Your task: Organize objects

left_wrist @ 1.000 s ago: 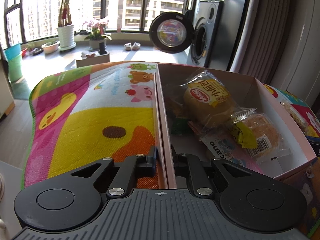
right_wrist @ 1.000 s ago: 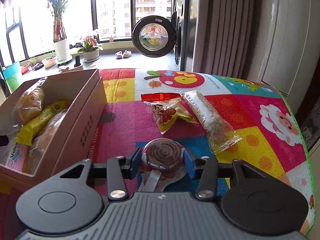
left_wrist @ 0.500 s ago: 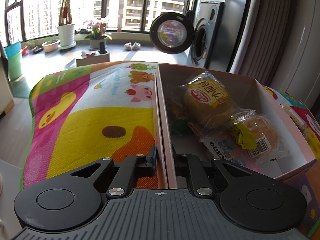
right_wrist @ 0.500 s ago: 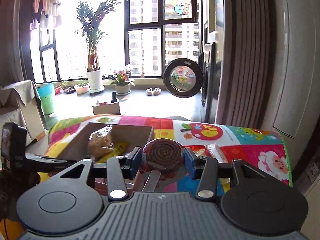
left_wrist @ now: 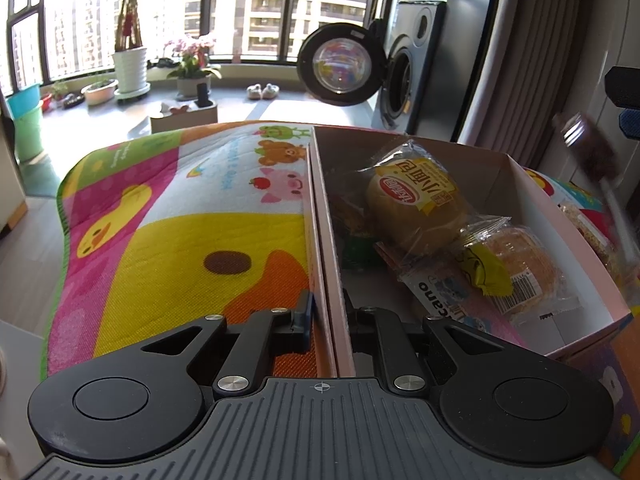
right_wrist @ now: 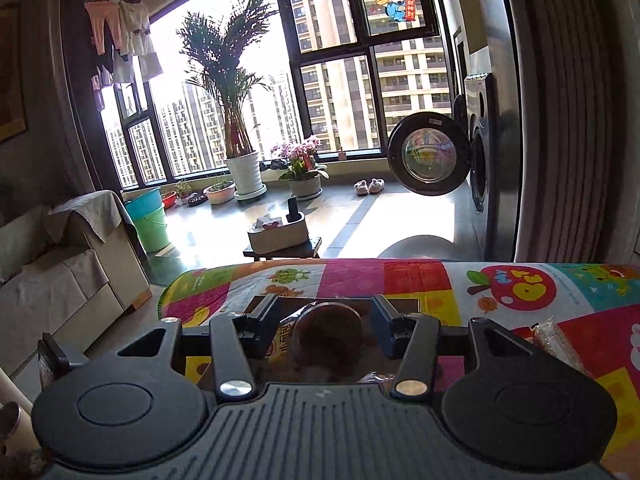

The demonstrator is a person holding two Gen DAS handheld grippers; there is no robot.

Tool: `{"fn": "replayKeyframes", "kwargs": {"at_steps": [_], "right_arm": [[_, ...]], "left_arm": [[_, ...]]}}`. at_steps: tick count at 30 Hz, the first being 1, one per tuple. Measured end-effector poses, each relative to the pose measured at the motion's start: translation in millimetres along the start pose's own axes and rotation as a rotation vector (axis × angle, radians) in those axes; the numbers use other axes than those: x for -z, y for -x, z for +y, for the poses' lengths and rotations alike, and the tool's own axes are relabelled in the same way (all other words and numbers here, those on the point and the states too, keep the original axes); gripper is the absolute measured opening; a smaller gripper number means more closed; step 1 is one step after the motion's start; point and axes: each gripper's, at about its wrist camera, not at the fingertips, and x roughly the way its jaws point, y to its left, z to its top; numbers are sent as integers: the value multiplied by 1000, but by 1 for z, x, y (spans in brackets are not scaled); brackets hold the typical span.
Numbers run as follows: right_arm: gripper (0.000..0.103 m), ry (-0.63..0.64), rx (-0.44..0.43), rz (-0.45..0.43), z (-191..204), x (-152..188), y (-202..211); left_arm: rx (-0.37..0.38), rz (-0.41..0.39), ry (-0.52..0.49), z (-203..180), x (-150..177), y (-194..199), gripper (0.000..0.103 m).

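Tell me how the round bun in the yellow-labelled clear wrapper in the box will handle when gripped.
The round bun in the yellow-labelled clear wrapper probably squashes easily: it looks soft. Its glossy, crinkled film may slip. It likely weighs little, resting atop other packets.

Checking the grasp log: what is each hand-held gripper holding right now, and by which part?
Left hand-held gripper clamps the box by its near left wall. Right hand-held gripper is open; the brown round snack sits loose between its fingers.

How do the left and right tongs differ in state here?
The left tongs are shut on the pink box wall; the right tongs are open. The left tongs sit low beside the box; the right tongs hang above it, with a blurred round brown snack loose between them. Both have black arms.
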Motion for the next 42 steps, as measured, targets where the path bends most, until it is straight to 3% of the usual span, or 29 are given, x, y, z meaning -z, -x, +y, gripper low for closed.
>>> {"fn": "replayKeyframes", "kwargs": {"at_steps": [4, 10, 15, 21, 30, 32, 34, 39, 42], "right_arm": [[66, -16, 23, 17, -13, 12, -2], [77, -19, 191, 55, -56, 41, 4], [78, -32, 338, 134, -97, 74, 0], [78, -88, 405, 201, -132, 97, -11], [78, 6, 482, 141, -144, 69, -41], [75, -9, 522, 120, -155, 58, -50], [63, -48, 543, 124, -170, 49, -60], [55, -155, 508, 196, -196, 46, -80], [39, -140, 493, 225, -192, 56, -82]], "left_arm": [[6, 0, 1, 1, 0, 0, 14], [9, -1, 5, 2, -1, 0, 15], [9, -1, 5, 2, -1, 0, 15], [9, -1, 5, 2, -1, -1, 15], [9, 0, 5, 2, -1, -1, 15], [9, 0, 5, 2, -1, -1, 15], [9, 1, 5, 2, -1, -1, 15], [8, 2, 3, 2, -1, -1, 15], [8, 2, 3, 2, -1, -1, 15]]}}
